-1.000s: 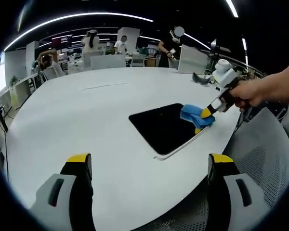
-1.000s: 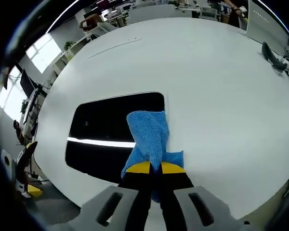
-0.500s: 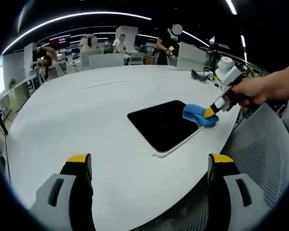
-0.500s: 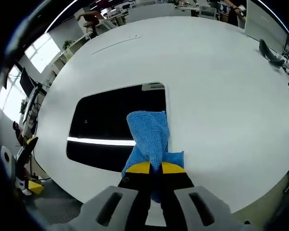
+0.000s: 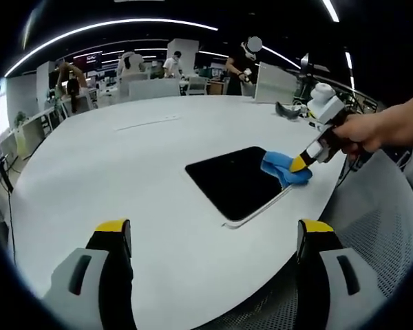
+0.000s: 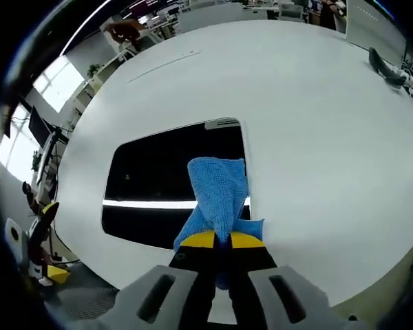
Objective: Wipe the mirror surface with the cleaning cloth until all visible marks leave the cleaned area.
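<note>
Mirror (image 6: pixel 166 189) lying flat on the white worktop (image 6: pixel 310 124), close to its near edge, dark glass reflecting a bright ceiling strip. Blue cleaning cloth (image 6: pixel 217 199) draped over the mirror's right edge, half on glass, half on worktop. Right tongs (image 6: pixel 215 240) clamped shut on the cloth's near end, yellow tips together. Left tongs (image 5: pixel 213 234) held well back from the mirror, jaws spread wide, gripping nothing.

No marks readable on the glass from either view; too dark and too small to judge. Most of the surface to the left of the cloth probably not yet covered.

For a good wipe: press the cloth flat rather than dragging only its pinched end, sweep leftward across the glass in overlapping passes, keep the strokes inside the frame so the cloth does not slip off the near edge. Worth steadying the mirror with the free tongs if it slides.
</note>
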{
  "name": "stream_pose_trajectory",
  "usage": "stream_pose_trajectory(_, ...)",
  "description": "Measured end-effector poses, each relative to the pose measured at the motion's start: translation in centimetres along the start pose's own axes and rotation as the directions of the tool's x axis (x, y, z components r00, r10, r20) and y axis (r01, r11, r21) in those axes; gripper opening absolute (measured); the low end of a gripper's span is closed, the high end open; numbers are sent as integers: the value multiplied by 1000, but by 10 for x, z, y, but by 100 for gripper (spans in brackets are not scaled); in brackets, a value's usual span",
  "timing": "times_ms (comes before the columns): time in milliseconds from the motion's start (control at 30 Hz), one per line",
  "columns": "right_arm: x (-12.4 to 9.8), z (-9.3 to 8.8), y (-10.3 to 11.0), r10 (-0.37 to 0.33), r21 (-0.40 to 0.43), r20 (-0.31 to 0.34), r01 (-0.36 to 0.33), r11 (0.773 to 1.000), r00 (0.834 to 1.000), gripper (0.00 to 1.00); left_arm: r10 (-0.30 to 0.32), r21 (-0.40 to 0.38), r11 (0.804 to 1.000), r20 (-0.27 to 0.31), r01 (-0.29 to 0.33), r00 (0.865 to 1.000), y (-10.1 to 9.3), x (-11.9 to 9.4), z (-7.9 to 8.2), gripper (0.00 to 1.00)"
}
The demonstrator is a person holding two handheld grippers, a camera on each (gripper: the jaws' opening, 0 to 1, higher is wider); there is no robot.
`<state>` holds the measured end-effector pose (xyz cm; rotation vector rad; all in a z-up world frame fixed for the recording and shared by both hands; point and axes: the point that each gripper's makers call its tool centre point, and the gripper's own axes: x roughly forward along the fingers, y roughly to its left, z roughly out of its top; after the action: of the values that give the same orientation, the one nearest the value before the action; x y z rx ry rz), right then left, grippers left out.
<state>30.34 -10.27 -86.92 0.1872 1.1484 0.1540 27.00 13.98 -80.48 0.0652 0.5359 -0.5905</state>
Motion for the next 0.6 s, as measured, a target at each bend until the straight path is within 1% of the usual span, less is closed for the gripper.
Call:
stream_pose_trajectory(133,5,-1,17,11,-39,-4,-11,999,1000,0,-5,1,1000,-2,5,1000,-1,0,0,99)
stream_pose_trajectory(233,8,-1,28,20,-50,-6,-20,999,1000,0,-5,-1,1000,3,5,1000,-1,1,1,99)
stream_pose_trajectory(333,9,-2,35,27,-61,-10,-28,998,1000,0,-5,-1,1000,-4,5,1000,-1,1,-1,99)
stream_pose_trajectory(400,10,-2,41,37,-66,-18,-38,997,999,0,-17,5,1000,8,17,1000,-3,1,1,99)
stream_pose_trajectory(467,12,-2,46,40,-71,-20,-41,997,999,0,-26,13,1000,-2,26,1000,-5,2,0,99)
stream_pose_trajectory(600,15,-2,59,52,-85,-8,-52,995,999,0,-19,10,1000,0,19,1000,-4,1,0,99)
